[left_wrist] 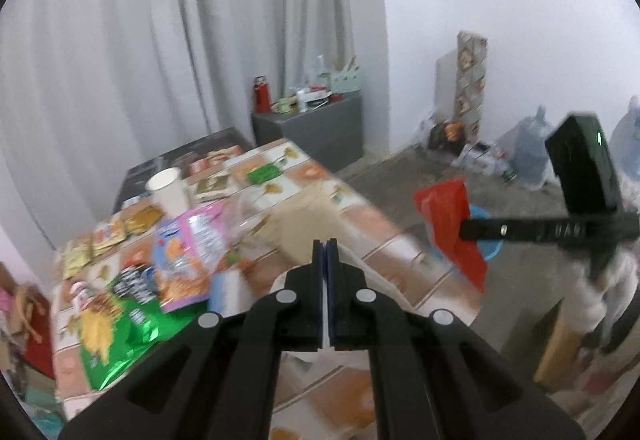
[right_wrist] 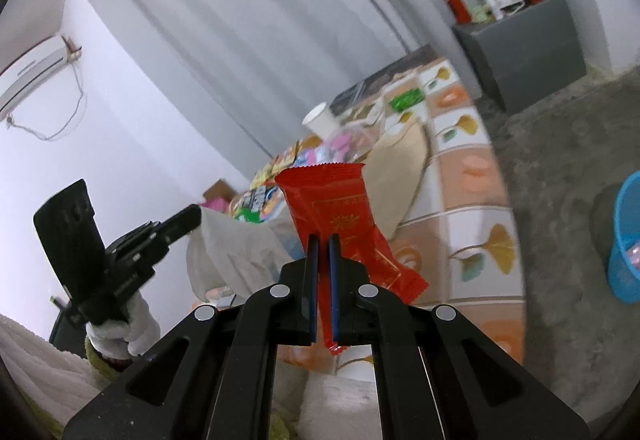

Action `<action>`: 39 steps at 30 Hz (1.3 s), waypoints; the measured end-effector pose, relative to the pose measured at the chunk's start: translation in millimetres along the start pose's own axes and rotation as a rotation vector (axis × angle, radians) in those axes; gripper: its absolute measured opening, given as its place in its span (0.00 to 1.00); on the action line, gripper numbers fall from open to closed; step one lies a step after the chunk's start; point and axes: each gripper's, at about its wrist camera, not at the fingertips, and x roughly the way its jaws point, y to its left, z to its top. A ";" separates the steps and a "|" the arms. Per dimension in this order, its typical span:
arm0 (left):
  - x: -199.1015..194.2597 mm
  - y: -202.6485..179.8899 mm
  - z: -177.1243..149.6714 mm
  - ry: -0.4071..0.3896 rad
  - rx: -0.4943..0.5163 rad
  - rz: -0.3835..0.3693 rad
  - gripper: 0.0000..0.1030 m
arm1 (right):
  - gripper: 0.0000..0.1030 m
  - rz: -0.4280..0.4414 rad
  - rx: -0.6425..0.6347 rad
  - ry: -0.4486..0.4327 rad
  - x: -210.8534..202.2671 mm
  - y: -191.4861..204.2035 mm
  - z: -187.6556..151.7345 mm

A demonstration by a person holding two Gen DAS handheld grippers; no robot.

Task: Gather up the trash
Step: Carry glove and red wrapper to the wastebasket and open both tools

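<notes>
Snack wrappers [left_wrist: 132,304] and a white paper cup [left_wrist: 168,189] litter the tiled counter [left_wrist: 360,220] at left. The left tongs [left_wrist: 330,246] are clamped together on the thin edge of a white bag [right_wrist: 236,244], held above the counter. Further right, the right tongs [right_wrist: 323,240] pinch a red wrapper [right_wrist: 336,207] in the air, with a blue bin [right_wrist: 626,240] on the floor beyond.

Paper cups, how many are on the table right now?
1. A white paper cup stands upright near the far end of the table, beside the pink snack bag. Wrappers crowd the table, so another could be hidden.
</notes>
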 end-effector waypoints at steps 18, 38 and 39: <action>200.3 -188.7 123.4 0.224 0.085 -0.517 0.01 | 0.03 -0.329 0.297 -0.278 -116.3 -151.8 8.7; 464.6 -321.1 113.5 0.512 -0.014 -0.522 0.32 | 0.35 -0.539 0.747 -0.231 -80.3 -403.4 14.4; 463.6 -320.5 113.8 0.505 -0.015 -0.526 0.32 | 0.35 -0.558 0.754 -0.223 -80.0 -408.0 11.9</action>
